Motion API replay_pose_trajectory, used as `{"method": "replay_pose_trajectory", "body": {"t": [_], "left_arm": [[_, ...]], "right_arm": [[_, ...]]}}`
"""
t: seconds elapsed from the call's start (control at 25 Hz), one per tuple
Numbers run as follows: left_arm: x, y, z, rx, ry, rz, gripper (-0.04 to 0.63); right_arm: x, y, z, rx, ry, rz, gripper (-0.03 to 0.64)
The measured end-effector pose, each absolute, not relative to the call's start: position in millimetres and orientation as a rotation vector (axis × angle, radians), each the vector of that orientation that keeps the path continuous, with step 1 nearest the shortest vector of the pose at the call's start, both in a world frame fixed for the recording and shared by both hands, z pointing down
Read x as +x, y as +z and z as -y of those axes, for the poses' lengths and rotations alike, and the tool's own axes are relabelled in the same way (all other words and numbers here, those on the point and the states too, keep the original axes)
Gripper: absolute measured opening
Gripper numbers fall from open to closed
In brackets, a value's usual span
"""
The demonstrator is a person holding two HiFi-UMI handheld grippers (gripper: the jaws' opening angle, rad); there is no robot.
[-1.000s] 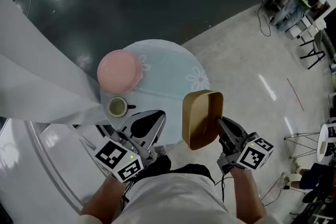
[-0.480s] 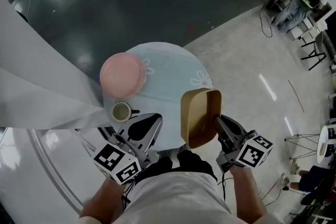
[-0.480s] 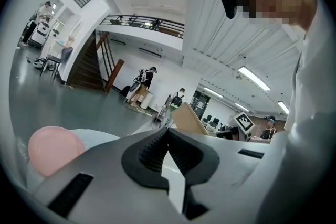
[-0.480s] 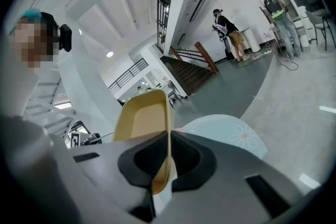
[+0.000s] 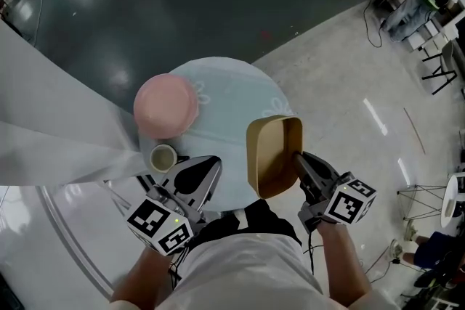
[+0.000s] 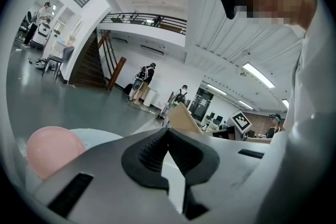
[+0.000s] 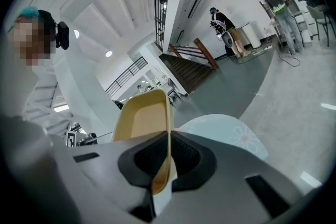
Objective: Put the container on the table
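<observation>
We see the round counter [image 5: 240, 87], draped in smooth pale-blue flowered cloth, half taken by a domed pink dish [image 5: 166, 105]. The tan, thin-walled container [image 5: 270, 156] hangs on edge over the counter's near rim, one wall pinched by the right gripper [image 5: 296, 157], fingers closed. Released tilted, we think it could tip off. The left gripper [image 5: 212, 165] is closed and empty, near the small cup [image 5: 163, 156].

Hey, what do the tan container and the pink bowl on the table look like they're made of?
The container is tan and matte, with a very thin wall and rounded corners. It is probably pressed paper pulp or thin plastic; I can't tell which. The bowl is an even pale pink, smooth with a dull sheen and no pattern. It is likely plastic or melamine, though glazed ceramic isn't ruled out.
</observation>
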State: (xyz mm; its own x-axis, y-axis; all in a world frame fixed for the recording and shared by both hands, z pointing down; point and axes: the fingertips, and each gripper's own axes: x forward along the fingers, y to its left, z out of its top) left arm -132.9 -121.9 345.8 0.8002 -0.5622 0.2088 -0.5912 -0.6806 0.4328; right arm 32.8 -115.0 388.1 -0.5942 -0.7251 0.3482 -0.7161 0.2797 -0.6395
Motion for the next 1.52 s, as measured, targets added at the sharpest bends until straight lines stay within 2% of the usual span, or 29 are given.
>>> {"method": "replay_pose_trajectory", "body": {"t": [0.84,1.52], "left_arm": [[-62,393,172,2.364,0.214,0.994,0.021],[-37,422,201,2.298,0.306,1.005,0.021]], "right_arm": [[106,478,208,-1.357,-1.447,-2.552,0.031],[127,579,259,-1.46,-1.627,-2.562,0.031]]}}
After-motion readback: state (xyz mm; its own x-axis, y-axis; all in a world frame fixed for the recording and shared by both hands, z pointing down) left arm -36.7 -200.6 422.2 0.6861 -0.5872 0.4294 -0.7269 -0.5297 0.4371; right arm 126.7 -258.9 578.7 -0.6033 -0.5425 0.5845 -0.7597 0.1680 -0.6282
